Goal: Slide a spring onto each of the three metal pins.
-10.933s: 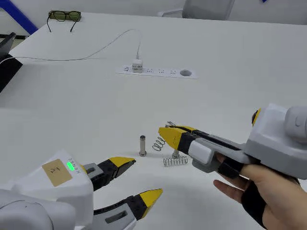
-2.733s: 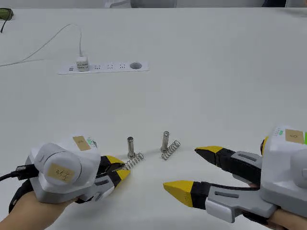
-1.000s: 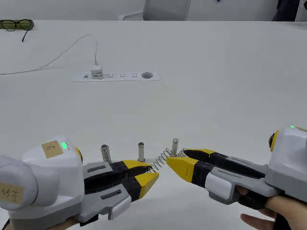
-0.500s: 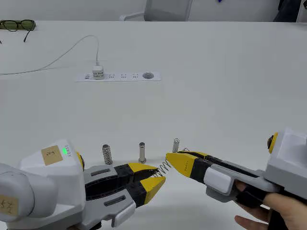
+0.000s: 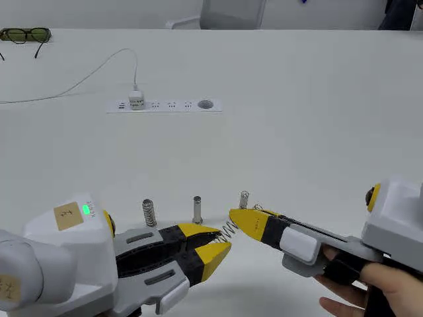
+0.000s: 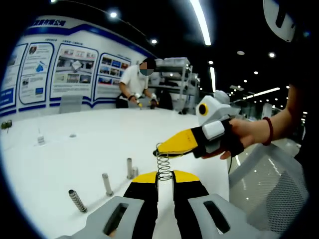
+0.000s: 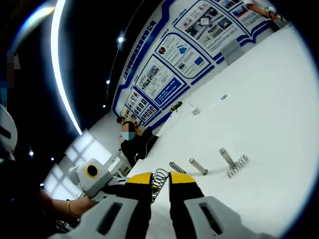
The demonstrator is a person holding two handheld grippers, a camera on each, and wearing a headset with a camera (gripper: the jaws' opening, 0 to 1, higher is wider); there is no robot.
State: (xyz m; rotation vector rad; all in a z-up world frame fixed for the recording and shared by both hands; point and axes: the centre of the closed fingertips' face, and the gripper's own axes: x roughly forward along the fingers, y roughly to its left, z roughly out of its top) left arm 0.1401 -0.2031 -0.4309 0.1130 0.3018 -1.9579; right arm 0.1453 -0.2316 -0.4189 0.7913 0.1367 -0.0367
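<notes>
Steel spring (image 6: 163, 165), just right of the bare middle pin (image 5: 197, 209), is pinched at both ends by the near-closed left gripper (image 5: 223, 238) and right gripper (image 5: 235, 216); one should release, then the other should thread it upright over that pin.

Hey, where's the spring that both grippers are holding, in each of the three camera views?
Head view: spring low centre, spanning between left gripper and right gripper.
Left gripper view: spring at centre, rising from that gripper's own fingers.
Right gripper view: spring low centre, between that gripper's own fingers.
Shared landmark: sprung pin.
</notes>
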